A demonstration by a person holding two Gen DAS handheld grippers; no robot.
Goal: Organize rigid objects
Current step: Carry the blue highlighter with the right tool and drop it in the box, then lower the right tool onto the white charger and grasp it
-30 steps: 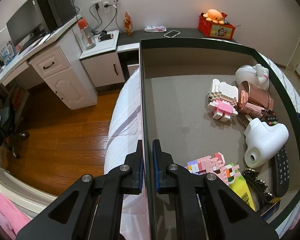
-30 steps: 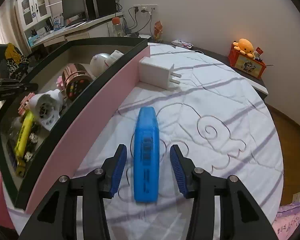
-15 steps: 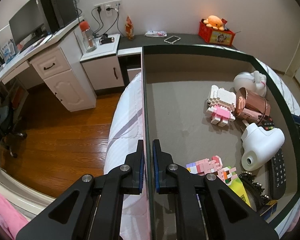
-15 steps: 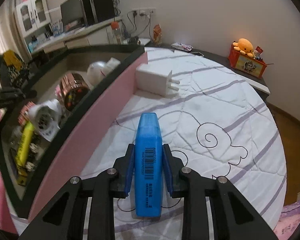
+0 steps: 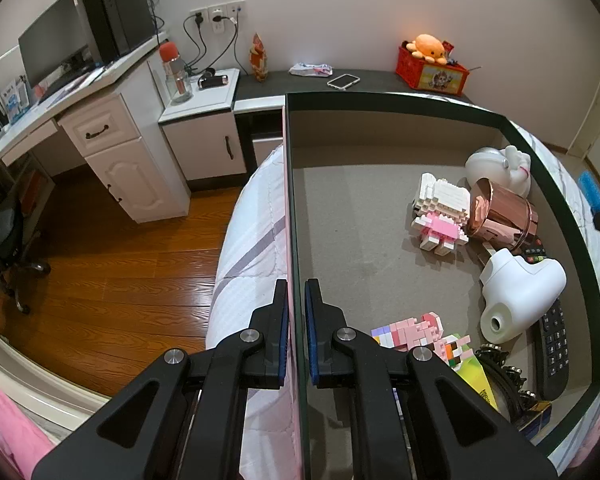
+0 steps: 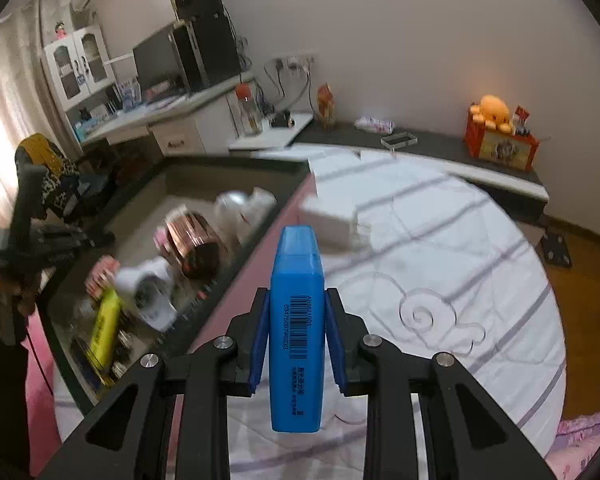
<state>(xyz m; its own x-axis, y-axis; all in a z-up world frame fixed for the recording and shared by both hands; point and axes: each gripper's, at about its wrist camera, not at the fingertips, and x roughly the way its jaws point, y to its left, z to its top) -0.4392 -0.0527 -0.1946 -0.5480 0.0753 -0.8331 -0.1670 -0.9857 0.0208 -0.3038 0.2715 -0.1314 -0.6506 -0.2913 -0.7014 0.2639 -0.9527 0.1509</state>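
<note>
Two grippers are at work over a bed (image 6: 440,248) covered with a white quilt with purple stripes. The right gripper (image 6: 296,336) has its fingers (image 6: 260,336) clenched on a blue highlighter (image 6: 296,320), which points away from the camera with its barcode face up, raised above the quilt beside the box's pink outer wall. The left gripper (image 5: 296,336) pinches the near left wall of the storage box (image 5: 296,216), one finger outside and one inside. Inside the box, along its right side, lie a white and pink brick figure (image 5: 440,216), a copper-coloured tin (image 5: 500,216) on its side, a white device (image 5: 516,292), a black remote (image 5: 554,348) and a yellow marker (image 6: 104,328). A white power adapter (image 6: 332,224) lies on the quilt just beyond the highlighter, near the box wall.
</note>
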